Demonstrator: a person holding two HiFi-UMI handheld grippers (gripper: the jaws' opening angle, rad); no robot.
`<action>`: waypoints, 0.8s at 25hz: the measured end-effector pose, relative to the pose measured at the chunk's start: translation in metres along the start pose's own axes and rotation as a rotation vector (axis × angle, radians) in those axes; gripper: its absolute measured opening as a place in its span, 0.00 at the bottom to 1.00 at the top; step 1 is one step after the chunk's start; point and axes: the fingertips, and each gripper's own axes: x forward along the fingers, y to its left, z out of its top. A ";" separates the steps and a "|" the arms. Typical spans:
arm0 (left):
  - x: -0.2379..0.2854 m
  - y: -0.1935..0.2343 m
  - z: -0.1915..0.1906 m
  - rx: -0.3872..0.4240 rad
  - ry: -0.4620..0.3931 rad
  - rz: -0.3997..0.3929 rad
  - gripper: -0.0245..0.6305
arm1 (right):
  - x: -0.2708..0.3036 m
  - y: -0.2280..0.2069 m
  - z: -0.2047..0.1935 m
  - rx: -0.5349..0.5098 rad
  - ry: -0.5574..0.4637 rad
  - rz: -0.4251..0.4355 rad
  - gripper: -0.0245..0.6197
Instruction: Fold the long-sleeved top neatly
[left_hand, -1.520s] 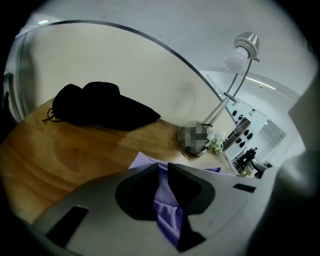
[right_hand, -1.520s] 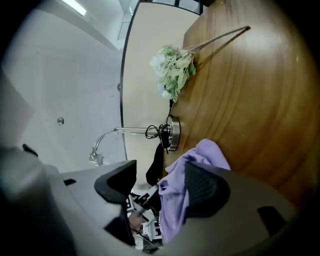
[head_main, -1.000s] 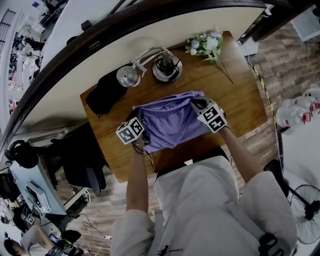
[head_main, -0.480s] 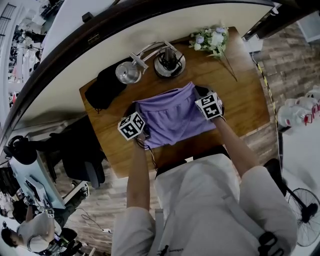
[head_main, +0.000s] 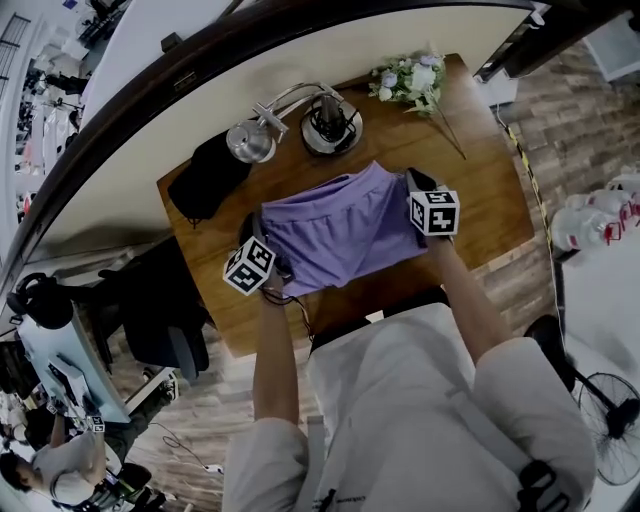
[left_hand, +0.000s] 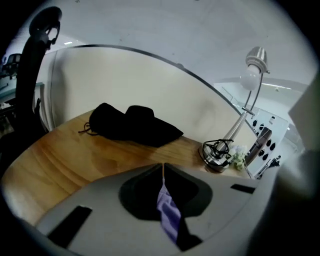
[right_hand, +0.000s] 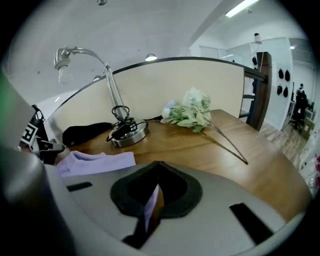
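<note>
Room: wood-plank floor (head_main: 575, 120) around the table, a black office chair (head_main: 160, 310) off its left end and a standing fan (head_main: 610, 410) at the lower right of the head view.
Partition: a curved cream panel with a dark rim (head_main: 200, 70) runs along the far edge of the table.
Table: a brown wooden top (head_main: 480, 190), in front of the person in pale clothing.
Long-sleeved top: the purple top (head_main: 340, 225) is partly folded into a rough rectangle. It is spread over the middle of the table, nearer the person's edge than the partition.
Top and grippers: it stretches between the two grippers. Its left edge is at the left one and its right edge at the right one.
Black pouch: a limp black fabric bag (head_main: 205, 180) lies at the far left corner of the table, apart from the top.
Desk lamp: a chrome lamp (head_main: 333, 128) stands on a round base just beyond the top, with a cord coiled on the base and its arm bent left toward the pouch.
Flowers: a pale artificial sprig (head_main: 410, 82) lies at the far right corner, its stem pointing down the table.
Left gripper: the left gripper (left_hand: 163, 172) has its jaws pressed together on a fold of purple cloth.
Right gripper: the right gripper (right_hand: 158, 170) has its jaws closed on a thin strip of the same cloth, and more of the top lies on the table to its left.
</note>
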 end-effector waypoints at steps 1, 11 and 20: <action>-0.010 -0.001 0.001 0.013 -0.014 0.004 0.08 | -0.009 -0.007 -0.003 0.018 -0.003 -0.006 0.05; -0.060 -0.110 -0.073 0.192 0.059 -0.198 0.08 | -0.067 0.005 -0.079 0.173 0.039 0.100 0.17; -0.053 -0.154 -0.123 0.231 0.186 -0.279 0.08 | -0.090 0.018 -0.096 0.333 0.009 0.125 0.37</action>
